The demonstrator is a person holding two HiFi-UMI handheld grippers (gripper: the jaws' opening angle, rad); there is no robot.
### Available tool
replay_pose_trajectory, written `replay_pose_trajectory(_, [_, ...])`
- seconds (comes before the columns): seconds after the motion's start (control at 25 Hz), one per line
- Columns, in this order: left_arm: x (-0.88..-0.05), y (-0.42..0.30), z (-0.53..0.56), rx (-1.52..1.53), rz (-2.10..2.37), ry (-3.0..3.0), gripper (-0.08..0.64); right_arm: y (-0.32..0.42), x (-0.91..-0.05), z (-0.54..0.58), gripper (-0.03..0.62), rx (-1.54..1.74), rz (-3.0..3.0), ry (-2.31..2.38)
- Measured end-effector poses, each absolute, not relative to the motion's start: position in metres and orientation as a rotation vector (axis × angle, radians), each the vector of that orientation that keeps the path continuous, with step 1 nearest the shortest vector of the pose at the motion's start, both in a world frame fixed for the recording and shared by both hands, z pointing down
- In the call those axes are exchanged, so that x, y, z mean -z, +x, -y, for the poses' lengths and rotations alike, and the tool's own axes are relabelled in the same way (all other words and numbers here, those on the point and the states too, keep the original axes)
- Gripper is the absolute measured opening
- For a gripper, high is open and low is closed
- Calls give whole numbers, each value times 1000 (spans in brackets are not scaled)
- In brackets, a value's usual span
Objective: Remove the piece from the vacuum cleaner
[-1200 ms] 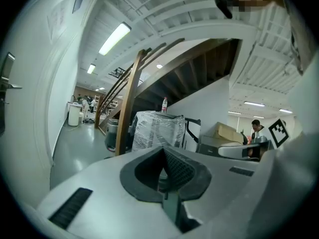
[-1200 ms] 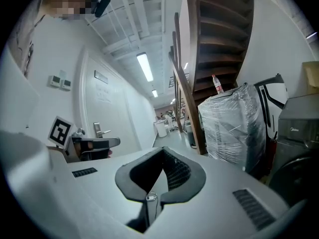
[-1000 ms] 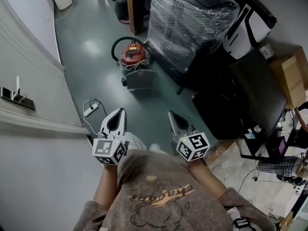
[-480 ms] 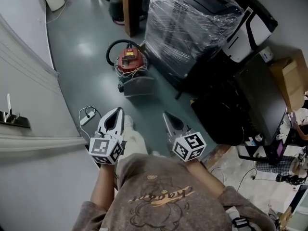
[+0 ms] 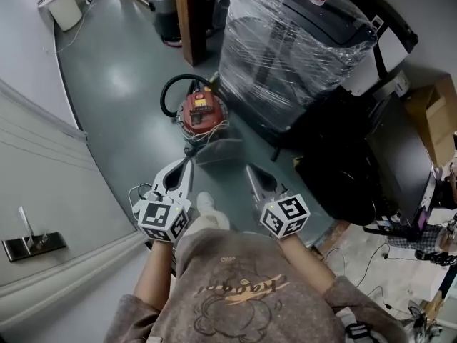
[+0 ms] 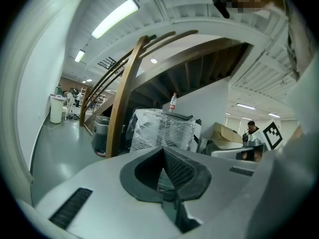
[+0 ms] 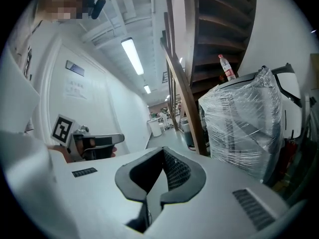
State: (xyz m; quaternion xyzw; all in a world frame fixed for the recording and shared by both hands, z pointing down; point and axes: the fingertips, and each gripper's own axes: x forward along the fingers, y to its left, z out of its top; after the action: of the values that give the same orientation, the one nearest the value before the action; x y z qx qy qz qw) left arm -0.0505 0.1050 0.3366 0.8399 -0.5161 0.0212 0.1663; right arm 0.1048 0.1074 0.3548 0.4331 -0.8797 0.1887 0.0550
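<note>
Jaws on your left gripper and right gripper are pressed together, holding nothing. The red vacuum cleaner stands on the floor ahead, apart from both.

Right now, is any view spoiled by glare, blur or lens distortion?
Head view: sharp and evenly lit, with a soft sheen on the grey-green floor beside the round red vacuum cleaner; the white wall bows. Left gripper view: fisheye with black corners, the long ceiling strip light blown out. Right gripper view: same bowing; the clear-plastic-wrapped stack glints.
</note>
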Motion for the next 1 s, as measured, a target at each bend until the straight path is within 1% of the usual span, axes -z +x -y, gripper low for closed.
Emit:
replay_pose_trajectory(0.24, [-335,-68,-54,-83,1378,2461,2,84,-356,-62,-2,-584,2644,1404])
replay_pose_trajectory(0.44, [-335,-78,-29,-57,1355,2457,2,72,-355,-43,-2,-563,2634,1380])
replay_pose_trajectory(1.0, [-351,-70,14,-52,1319,2433,3,74,-372,-2,2,-600,2646,1288])
